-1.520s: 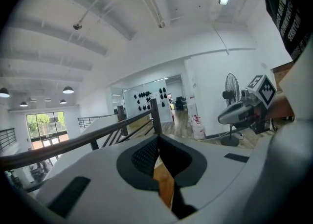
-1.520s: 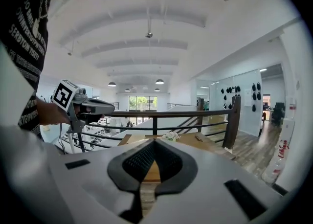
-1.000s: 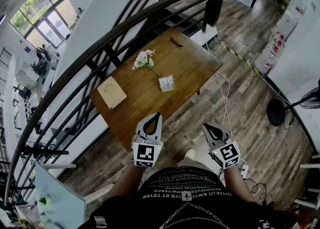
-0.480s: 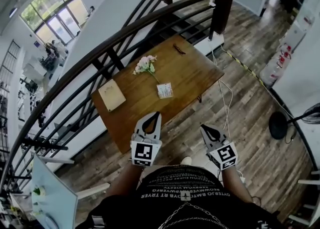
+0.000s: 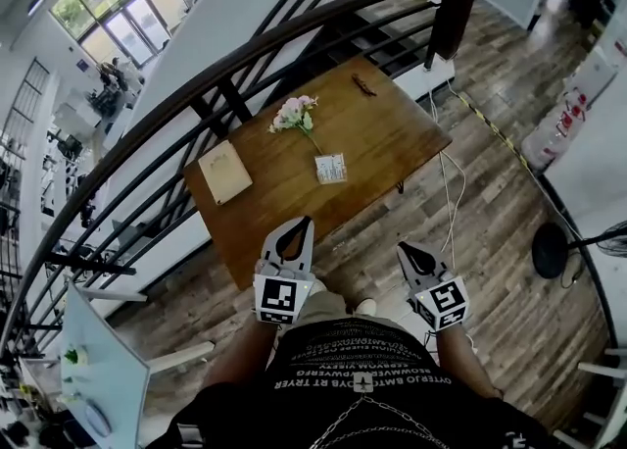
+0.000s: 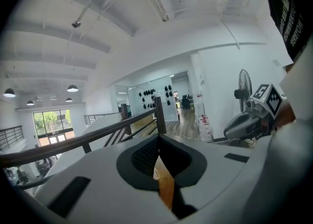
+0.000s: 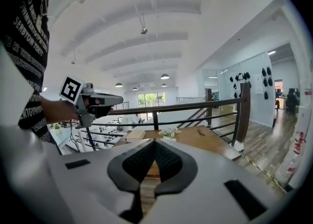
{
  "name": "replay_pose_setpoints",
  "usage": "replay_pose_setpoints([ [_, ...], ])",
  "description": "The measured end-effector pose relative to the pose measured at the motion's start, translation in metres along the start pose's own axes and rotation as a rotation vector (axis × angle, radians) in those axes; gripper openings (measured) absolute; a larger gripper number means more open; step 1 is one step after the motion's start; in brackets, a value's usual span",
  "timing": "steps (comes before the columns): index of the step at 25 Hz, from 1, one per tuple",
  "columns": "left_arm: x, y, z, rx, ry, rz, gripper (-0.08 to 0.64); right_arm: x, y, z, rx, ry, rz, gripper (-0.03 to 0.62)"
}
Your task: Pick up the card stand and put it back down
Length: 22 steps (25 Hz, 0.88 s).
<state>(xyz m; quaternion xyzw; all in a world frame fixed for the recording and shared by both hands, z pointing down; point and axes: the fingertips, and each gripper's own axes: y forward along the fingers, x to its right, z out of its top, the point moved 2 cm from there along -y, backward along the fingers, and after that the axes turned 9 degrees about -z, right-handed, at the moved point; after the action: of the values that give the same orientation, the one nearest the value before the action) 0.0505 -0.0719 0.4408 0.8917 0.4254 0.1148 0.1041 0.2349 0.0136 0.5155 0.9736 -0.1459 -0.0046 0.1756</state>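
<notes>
The card stand (image 5: 331, 169) is a small white printed card standing near the middle of the wooden table (image 5: 392, 138). Both grippers hang in front of my body, short of the table's near edge. My left gripper (image 5: 306, 223) points at that edge with its jaws together and nothing between them. My right gripper (image 5: 404, 248) is over the floorboards to the right of the table, also shut and empty. The left gripper view shows its tips (image 6: 157, 139) closed. In the right gripper view the right gripper's tips (image 7: 154, 141) meet, with the table (image 7: 200, 140) ahead.
On the table lie a pink flower sprig (image 5: 297, 115), a tan notebook (image 5: 225, 172) and a small dark object (image 5: 364, 86). A dark stair railing (image 5: 245, 55) runs behind the table. White cables (image 5: 446, 192) trail on the floor; a fan base (image 5: 554, 251) stands right.
The head view has shifted, so the table sits a little further right and up in it. Both grippers keep their place before my body and stay shut.
</notes>
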Motion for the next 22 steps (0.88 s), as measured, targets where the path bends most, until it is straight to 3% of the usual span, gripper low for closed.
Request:
replay_pose_setpoints([
  [8,-0.038,0.009,-0.024,-0.035,-0.057,0.009,0.020,-0.009,0.043,0.005,-0.043,-0.020,0.033,0.014],
  [22,-0.134,0.038,-0.020,0.003,-0.063,0.013,0.020,-0.026,0.137,0.054,-0.044,-0.090,0.057,0.014],
])
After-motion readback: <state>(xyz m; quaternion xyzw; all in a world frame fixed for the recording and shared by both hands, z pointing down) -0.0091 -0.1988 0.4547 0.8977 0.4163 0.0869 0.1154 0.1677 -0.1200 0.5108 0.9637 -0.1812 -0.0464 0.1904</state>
